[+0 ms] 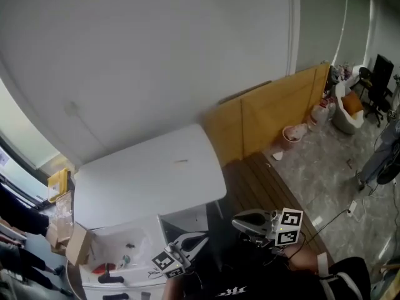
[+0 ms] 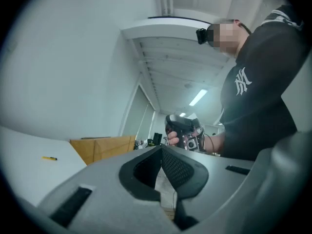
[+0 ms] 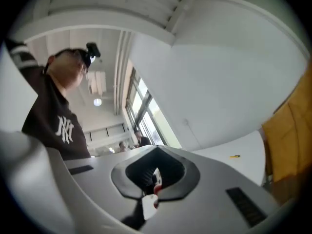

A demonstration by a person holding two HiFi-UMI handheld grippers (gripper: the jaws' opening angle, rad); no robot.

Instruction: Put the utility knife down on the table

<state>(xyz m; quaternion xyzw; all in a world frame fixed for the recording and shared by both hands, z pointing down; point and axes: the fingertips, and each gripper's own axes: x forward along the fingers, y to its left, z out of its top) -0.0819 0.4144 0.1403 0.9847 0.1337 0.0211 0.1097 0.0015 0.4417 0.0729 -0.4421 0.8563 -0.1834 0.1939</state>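
Observation:
The utility knife (image 1: 180, 163) is a small yellow object lying on the white table (image 1: 125, 186), apart from both grippers. It also shows as a yellow sliver in the left gripper view, utility knife (image 2: 49, 158), and in the right gripper view, utility knife (image 3: 235, 156). My left gripper (image 1: 199, 237) is held low, near the table's front edge; its jaws (image 2: 161, 149) meet at the tips with nothing between them. My right gripper (image 1: 237, 219) hangs beside it to the right, off the table, its tips (image 3: 157, 149) also together and empty.
A wooden panel (image 1: 275, 111) leans on the wall right of the table, with a slatted wooden platform (image 1: 262, 186) below it. A white bin with clutter (image 1: 115, 255) and a cardboard box (image 1: 76, 242) sit at lower left. Office chairs (image 1: 378, 80) stand far right.

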